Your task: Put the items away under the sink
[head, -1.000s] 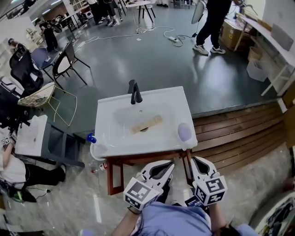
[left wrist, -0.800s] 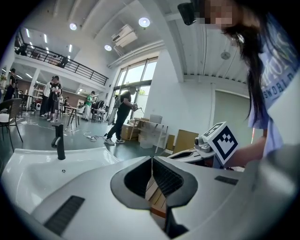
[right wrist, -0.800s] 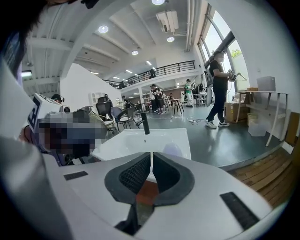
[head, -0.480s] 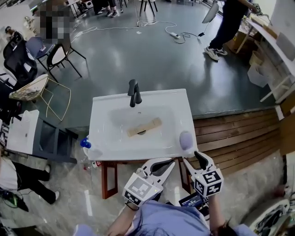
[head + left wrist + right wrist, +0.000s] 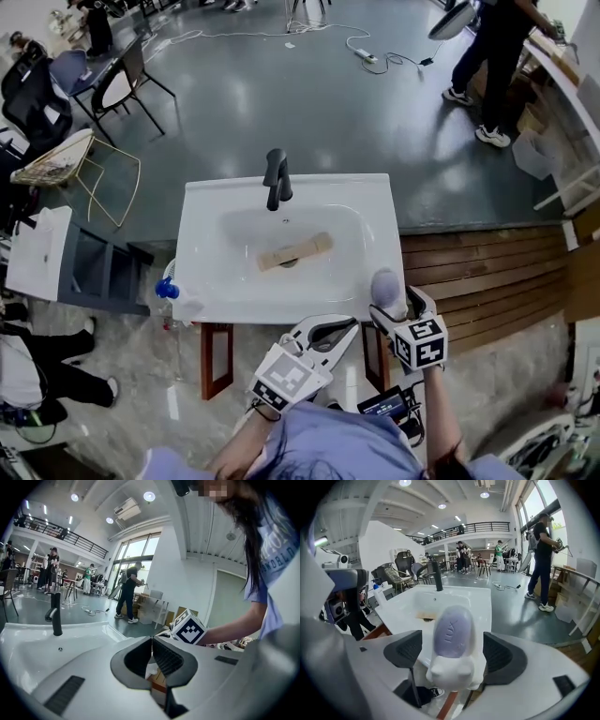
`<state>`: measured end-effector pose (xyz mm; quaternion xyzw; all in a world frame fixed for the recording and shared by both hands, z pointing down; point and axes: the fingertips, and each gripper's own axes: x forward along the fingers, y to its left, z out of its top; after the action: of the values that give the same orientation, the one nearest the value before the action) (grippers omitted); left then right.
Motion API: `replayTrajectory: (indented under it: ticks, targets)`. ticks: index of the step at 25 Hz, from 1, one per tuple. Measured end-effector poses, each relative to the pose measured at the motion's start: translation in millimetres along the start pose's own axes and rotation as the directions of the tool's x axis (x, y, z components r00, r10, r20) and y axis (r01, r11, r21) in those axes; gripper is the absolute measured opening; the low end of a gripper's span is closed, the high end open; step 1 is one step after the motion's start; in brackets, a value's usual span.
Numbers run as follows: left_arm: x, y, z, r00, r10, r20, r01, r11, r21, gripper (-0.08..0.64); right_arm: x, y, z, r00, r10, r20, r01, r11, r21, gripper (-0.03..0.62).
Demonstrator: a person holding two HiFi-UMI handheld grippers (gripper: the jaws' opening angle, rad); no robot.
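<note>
Right now the right gripper [image 5: 452, 651] has its jaws spread wide with the soap dish [image 5: 451, 677] standing between them. Neither pad looks to be touching it. The dish is white and moulded, and a purple soap bar [image 5: 452, 631] lies loose on top. In the head view it sits on the front right corner of the sink [image 5: 216, 281], right of centre frame and close to the edge. Lower centre of that view, the left gripper [image 5: 152, 644] has its jaws closed together with nothing in them, and it is held low in front of the sink.

Also on or at the sink:
- a black faucet [image 5: 276, 178] at the back rim
- a wooden strip [image 5: 293, 251] across the drain
- a blue-capped bottle [image 5: 167, 291] by the front left corner

Handling, as a judgement:
- **Weight and stiffness:** the dish looks light and rigid, plastic or ceramic, can't tell which. If ceramic it chips when knocked.
- **Surface:** its glossy sides are likely slippery, more so if wet.
- **The bar:** it is not fixed to the dish and probably slides off if the dish tilts.
- **Where to grip:** take the dish body low on its two opposite side walls, below the soap. Don't pinch the bar itself.
- **Carrying:** keep it level on the way down under the sink.
- **Force:** a firm but moderate squeeze should do. A hard one could make the smooth dish pop out.
</note>
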<state>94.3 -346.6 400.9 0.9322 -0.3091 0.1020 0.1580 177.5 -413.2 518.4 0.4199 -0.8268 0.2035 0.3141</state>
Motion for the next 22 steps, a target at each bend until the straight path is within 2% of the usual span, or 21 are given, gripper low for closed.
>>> replayTrajectory:
  ticks: [6,13,22]
  targets:
    - [5.5,10.9,-5.8,1.000,0.008,-0.015,-0.009,1.000,-0.009,0.017,31.4,0.8,-9.1,0.993,0.031,-0.112,-0.035,0.999,-0.039,0.434]
    - [7.5,21.1,-10.1,1.000,0.025,-0.018,-0.025,0.999,-0.027,0.017,52.8,-4.4,-21.9,0.984,-0.011,-0.179,0.006,1.000,-0.026,0.445]
    - [10.6,21.6,-12.2,1.000,0.022,-0.015,-0.022,0.999,-0.035,0.018,66.9,-10.4,-17.4,0.985,-0.063,-0.160,0.071,0.996,0.045,0.443]
